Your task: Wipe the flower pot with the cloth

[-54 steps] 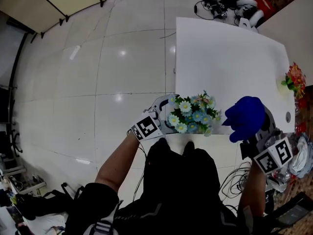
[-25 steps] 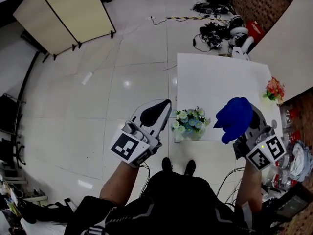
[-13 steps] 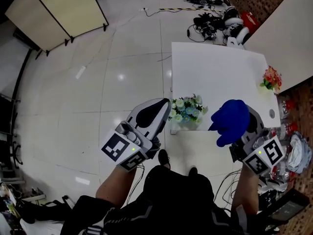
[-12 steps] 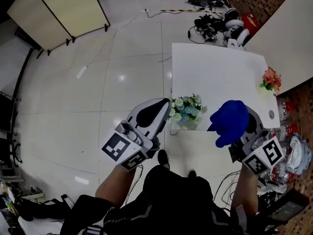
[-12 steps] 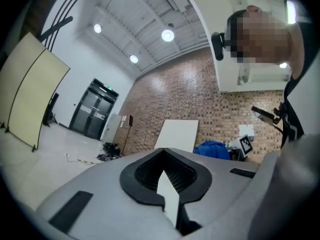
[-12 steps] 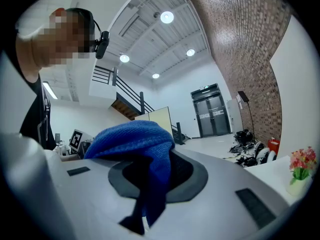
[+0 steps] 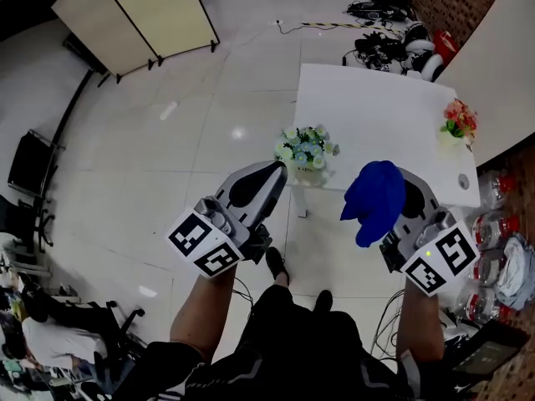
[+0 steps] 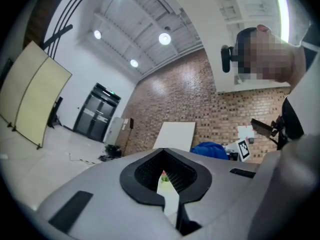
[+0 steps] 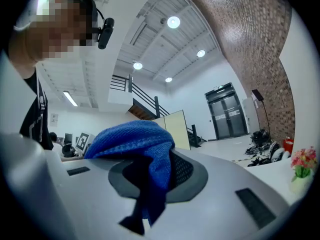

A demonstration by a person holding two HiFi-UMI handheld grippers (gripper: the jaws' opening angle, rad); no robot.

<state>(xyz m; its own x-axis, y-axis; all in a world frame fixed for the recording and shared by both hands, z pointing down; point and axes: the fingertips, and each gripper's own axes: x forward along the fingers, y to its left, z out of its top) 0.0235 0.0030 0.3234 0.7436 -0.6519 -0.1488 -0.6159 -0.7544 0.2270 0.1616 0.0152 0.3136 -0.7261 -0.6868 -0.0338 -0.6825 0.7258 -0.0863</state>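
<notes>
Head view showed the left hand-held gripper [image 7: 269, 174] with jaws together and empty, and the right hand-held gripper [image 7: 401, 189] clamped on the blue cloth [image 7: 374, 199] (bunched over its jaws). The flower pot [image 7: 306, 150] stood at the white desk's [image 7: 376, 107] near left corner, seemingly apart from both grippers.

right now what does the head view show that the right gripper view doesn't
Only the head view: the flower pot with pale blue and white flowers, standing by the near left corner of the white table. Only the right gripper view: the ceiling lights, a staircase and a dark double door. Both: the blue cloth clamped in the right gripper, the small pot of red flowers and the folding screen.
</notes>
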